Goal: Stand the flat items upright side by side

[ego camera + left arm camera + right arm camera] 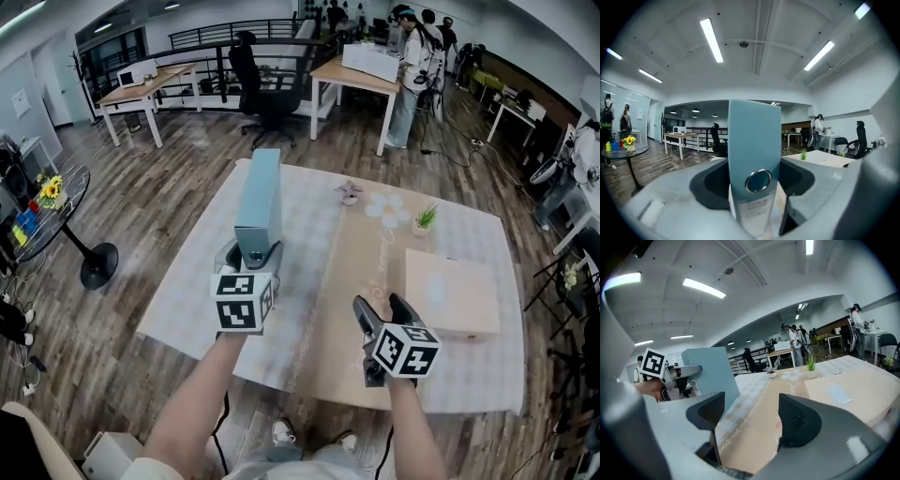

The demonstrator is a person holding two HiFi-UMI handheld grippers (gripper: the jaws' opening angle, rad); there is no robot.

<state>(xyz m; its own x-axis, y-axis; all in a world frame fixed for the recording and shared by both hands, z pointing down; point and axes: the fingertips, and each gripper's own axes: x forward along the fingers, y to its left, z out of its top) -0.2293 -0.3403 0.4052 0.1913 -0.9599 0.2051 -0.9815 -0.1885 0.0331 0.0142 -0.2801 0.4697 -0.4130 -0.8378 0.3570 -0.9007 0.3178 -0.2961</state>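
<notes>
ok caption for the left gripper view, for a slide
Left hand-held gripper grips an upright blue lever-arch binder by its spine.

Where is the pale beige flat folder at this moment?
In the head view the pale beige flat folder lies at the right of the table, beside the open right gripper, nearer than the small potted plant.

Bare cloth [347, 253] separates upright binder [260, 192] from flat box [450, 292].

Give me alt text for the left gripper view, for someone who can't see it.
A pale blue ring binder stands upright, spine toward the camera with a round metal-rimmed finger hole, held in the left gripper, dark jaws against both its sides. Behind is an office with desks and strip lights.
</notes>
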